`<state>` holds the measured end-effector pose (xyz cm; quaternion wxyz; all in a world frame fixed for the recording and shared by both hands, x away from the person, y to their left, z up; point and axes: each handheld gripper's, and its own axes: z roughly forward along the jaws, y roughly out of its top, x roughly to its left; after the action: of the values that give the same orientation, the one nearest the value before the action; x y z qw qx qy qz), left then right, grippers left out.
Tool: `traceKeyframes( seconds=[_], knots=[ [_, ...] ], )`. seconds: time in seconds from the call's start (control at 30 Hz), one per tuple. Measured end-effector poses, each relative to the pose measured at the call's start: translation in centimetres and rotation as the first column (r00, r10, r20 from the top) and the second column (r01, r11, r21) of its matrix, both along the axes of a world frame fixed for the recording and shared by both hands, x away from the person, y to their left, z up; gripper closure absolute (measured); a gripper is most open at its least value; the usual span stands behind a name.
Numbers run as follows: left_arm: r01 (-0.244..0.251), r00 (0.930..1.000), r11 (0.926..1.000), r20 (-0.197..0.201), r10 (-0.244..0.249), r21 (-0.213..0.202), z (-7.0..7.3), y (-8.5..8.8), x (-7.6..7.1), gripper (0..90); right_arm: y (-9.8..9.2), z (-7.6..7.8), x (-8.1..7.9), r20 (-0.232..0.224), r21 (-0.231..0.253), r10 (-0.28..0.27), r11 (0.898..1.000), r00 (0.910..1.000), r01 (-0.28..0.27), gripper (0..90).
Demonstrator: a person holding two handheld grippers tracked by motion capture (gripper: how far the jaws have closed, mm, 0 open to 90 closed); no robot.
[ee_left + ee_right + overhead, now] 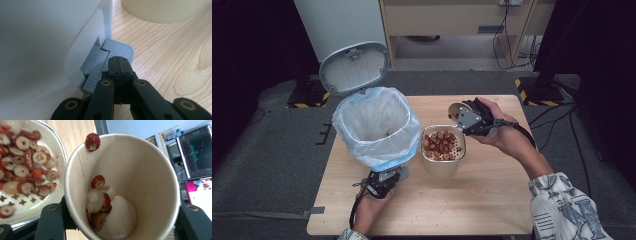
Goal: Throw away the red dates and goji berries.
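Clearly a pouring job: sliced red dates going from a paper cup into a cream strainer container, beside a pedal bin propped open. Wooden table (492,200) first, carrying everything. White pedal bin (377,127) next, on the table's left half, lined with a plastic bag, lid (354,67) swung up and back. Held open by the left gripper (120,66), jaws clenched with nothing between them, tips pressing down on the ribbed grey pedal (120,50) at the bin's foot; best kept firmly planted there so the lid does not drop mid-pour. Then the cream strainer container (443,147), just right of the bin, its perforated tray already covered with date slices (27,167). Smaller, the paper cup (140,170), grasped round its wall by the right gripper (472,120), tipped well over toward the container, mouth near its rim. Smallest, the leftovers: a clump of wet slices (98,202) stuck low on the cup's inner wall, and one single slice (92,142) clinging to the lip. Probably worth tipping steeper and giving a gentle shake or tap, mouth kept directly over the tray so nothing lands on the table. Grip kept moderate, since a thin paper wall would buckle under a hard squeeze.
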<state>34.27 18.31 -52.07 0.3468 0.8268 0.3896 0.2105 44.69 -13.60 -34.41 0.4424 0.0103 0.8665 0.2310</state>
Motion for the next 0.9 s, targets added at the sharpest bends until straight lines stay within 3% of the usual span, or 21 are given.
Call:
traceKeyframes(
  seconds=[0.33, 0.67, 0.87, 0.9],
  knots=[
    [0.006, 1.0000, 1.0000, -0.002, -0.006, 0.002, 0.0, 0.0, 0.0, 89.5, -1.1, 0.0, 0.4, -0.098, 0.122, 0.000, 0.992, 0.9951, 0.012, 37.1],
    [0.008, 1.0000, 1.0000, -0.003, -0.008, 0.000, 0.0, 0.1, 0.0, 89.5, -3.4, 0.0, 1.0, -0.201, 0.255, -0.026, 0.964, 0.9793, 0.078, 36.9],
    [0.008, 1.0000, 1.0000, -0.004, -0.008, -0.001, 0.0, 0.1, 0.1, 89.5, -4.5, 0.0, 1.1, -0.242, 0.301, -0.024, 0.949, 0.9701, 0.098, 36.9],
    [0.008, 1.0000, 1.0000, -0.004, -0.008, -0.001, 0.0, 0.1, 0.1, 89.5, -4.7, -0.1, 1.1, -0.255, 0.320, -0.018, 0.942, 0.9667, 0.102, 36.8]
  ],
)
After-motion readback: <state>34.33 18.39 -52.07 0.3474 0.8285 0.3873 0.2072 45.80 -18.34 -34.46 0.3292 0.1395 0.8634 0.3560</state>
